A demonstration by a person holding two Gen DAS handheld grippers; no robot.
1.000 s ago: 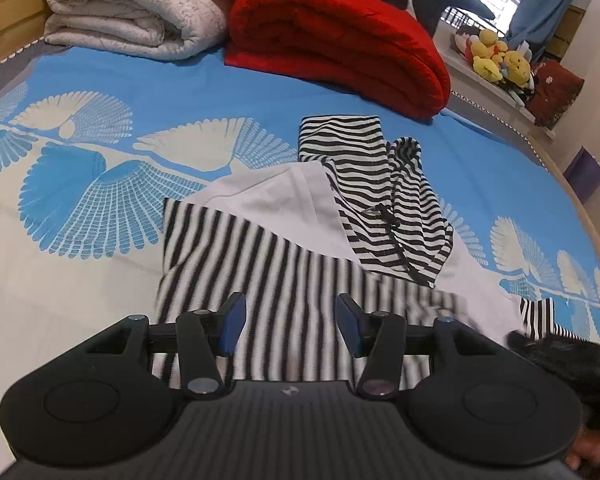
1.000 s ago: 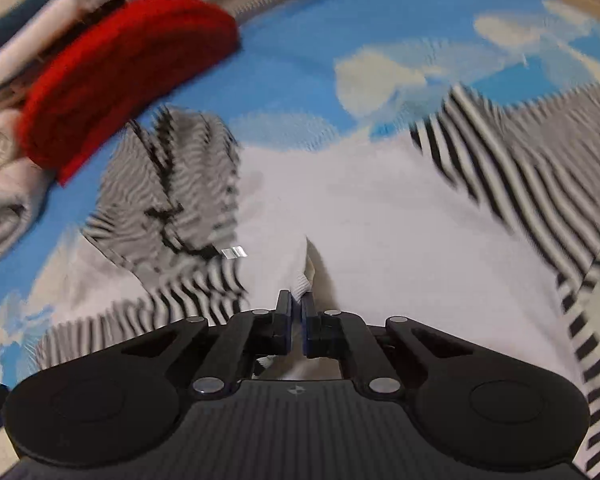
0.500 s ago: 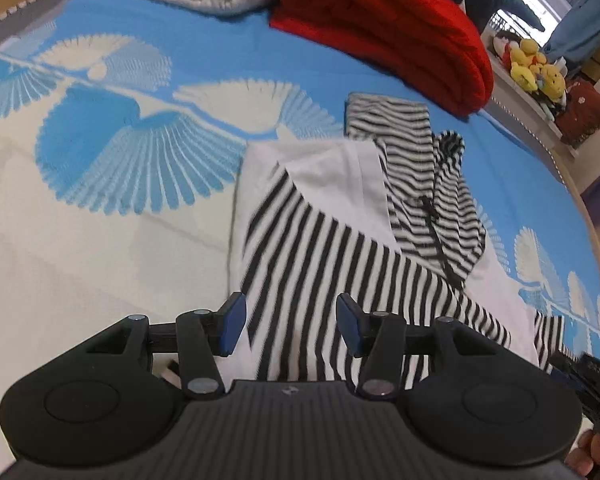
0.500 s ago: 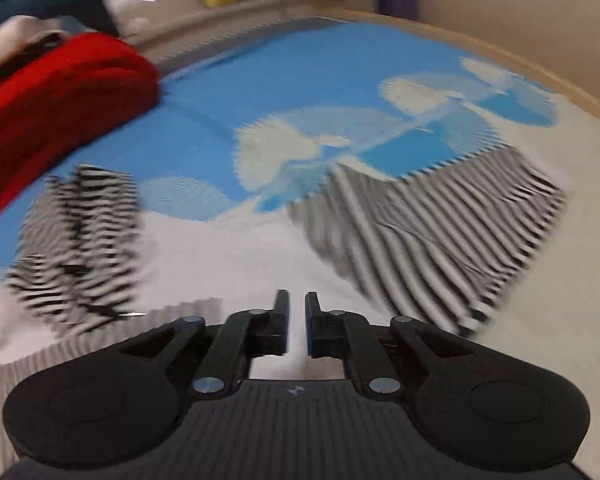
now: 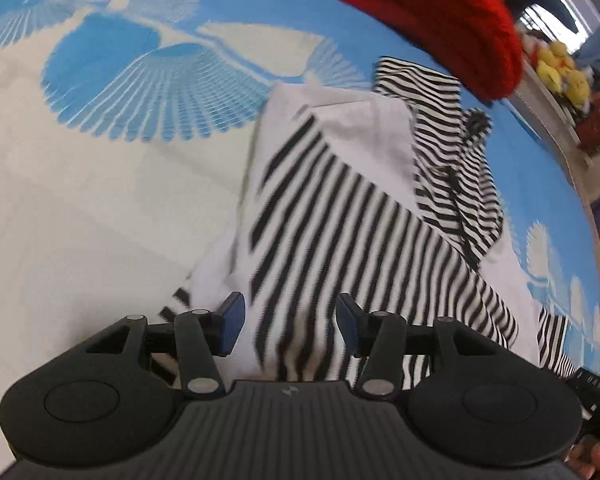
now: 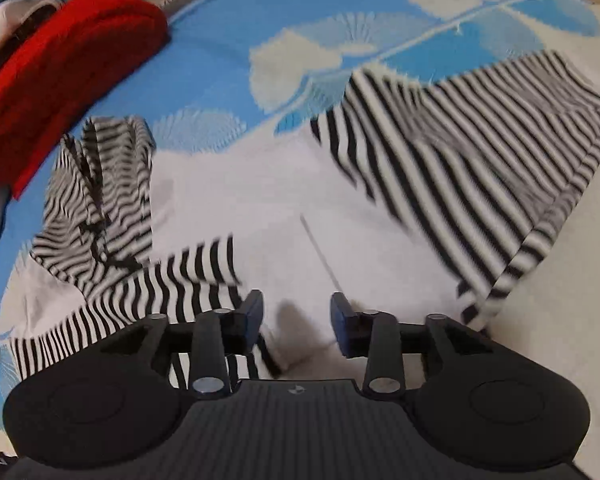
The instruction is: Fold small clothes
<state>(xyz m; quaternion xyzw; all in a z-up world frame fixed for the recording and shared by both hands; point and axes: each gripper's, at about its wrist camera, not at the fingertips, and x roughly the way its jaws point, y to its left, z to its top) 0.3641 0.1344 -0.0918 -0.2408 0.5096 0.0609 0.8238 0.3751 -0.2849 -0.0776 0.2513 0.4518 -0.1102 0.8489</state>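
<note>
A small hooded top lies flat on the blue and white bedsheet. Its white body carries one black-and-white striped sleeve folded across it, and the striped hood lies beyond. My left gripper hovers open low over that folded sleeve, its pads not pressing on the cloth. In the right wrist view my right gripper hangs over the white body with its jaws opening and nothing pinched between them. The other striped sleeve is spread out to the right, the hood to the left.
A folded red blanket lies at the head of the bed, also in the right wrist view. Yellow plush toys sit on a ledge past the bed's edge. A person's hand shows at the lower right.
My right gripper let go of the white cloth edge it pinched, and its jaws have spread. The left gripper sank closer to the folded striped sleeve and rolled.
</note>
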